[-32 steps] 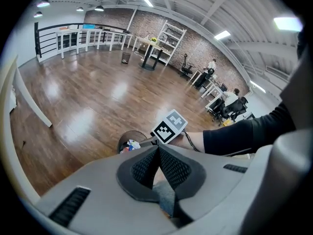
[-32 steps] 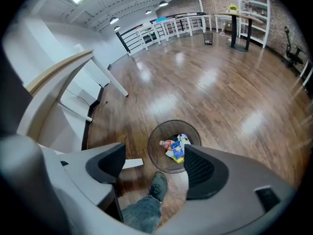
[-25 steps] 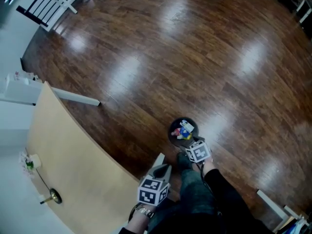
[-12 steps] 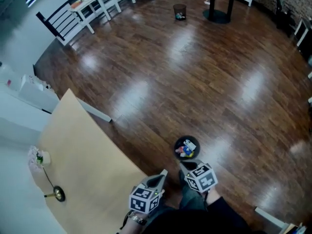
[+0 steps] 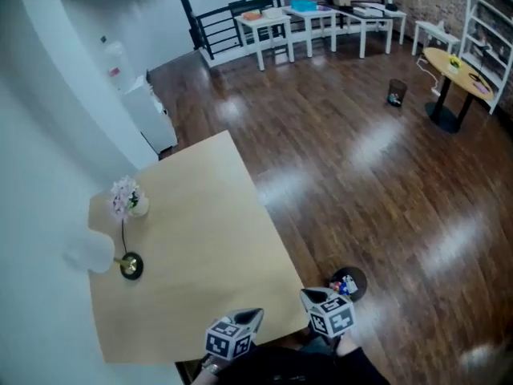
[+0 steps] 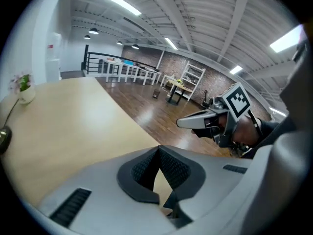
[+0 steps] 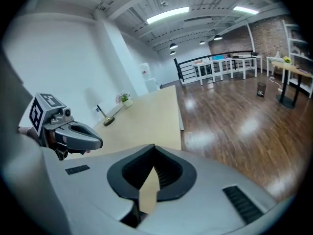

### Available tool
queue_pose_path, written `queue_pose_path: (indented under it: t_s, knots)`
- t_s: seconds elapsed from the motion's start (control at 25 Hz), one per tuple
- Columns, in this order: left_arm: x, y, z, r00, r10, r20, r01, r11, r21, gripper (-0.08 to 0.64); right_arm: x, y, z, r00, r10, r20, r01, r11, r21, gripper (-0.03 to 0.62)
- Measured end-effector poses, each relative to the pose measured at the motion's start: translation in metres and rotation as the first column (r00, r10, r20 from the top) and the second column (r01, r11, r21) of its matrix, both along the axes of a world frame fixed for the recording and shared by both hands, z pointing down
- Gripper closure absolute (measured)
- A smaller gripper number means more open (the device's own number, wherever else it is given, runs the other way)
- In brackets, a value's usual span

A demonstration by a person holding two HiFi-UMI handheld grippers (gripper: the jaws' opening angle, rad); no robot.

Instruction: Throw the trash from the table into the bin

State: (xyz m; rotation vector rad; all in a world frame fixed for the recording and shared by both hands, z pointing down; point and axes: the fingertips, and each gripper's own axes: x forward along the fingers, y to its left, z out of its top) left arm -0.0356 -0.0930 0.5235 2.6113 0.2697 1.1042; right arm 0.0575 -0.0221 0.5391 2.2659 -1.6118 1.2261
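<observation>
The small black bin [image 5: 349, 282] stands on the wood floor just right of the beige table [image 5: 200, 239], with colourful trash inside it. No trash shows on the table top. My left gripper [image 5: 255, 314] hangs over the table's near edge, jaws shut and empty; in its own view the tips [image 6: 159, 148] meet over the table. My right gripper [image 5: 309, 295] is beside it, above the table corner and left of the bin, also shut with nothing held [image 7: 154, 148]. Each gripper appears in the other's view: the right gripper [image 6: 188, 123] and the left gripper [image 7: 95, 142].
At the table's far left are a small flower vase [image 5: 126, 200], a brass lamp base [image 5: 131, 265] and a white object [image 5: 90, 253]. Farther off stand a white cabinet [image 5: 152, 115], white tables [image 5: 296, 18], a round table [image 5: 465, 66] and a second bin [image 5: 396, 92].
Both grippers have lifted away from the bin and now hang by the table's near edge. The head view has swung up from the floor to take in the table and room.
</observation>
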Motion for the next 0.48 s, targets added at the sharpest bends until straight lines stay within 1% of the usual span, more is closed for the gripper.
queue_pose_path:
  t_s: [0.12,0.24,0.36,0.48]
  knots:
    - [-0.026,-0.04,-0.001,0.995,-0.096,-0.01,0.096,0.995,-0.002,0.56,-0.021,-0.039,-0.005,0.996,-0.083,-0.015,0.083,0.997,-0.006,0.589]
    - [-0.055,-0.073,0.005,0.984,-0.179,0.005,0.179,0.984,-0.001,0.56,-0.049,-0.07,-0.003,0.987,-0.161,-0.017,0.16,0.987,-0.019,0.589]
    - [-0.078,-0.1,0.014,0.971,-0.237,0.015,0.237,0.972,-0.003,0.56,-0.07,-0.098,0.006,0.978,-0.21,-0.016,0.21,0.977,-0.027,0.589]
    - [-0.095,-0.122,0.013,0.961,-0.276,0.006,0.276,0.961,-0.011,0.56,-0.083,-0.119,0.004,0.972,-0.233,-0.018,0.232,0.972,-0.035,0.589]
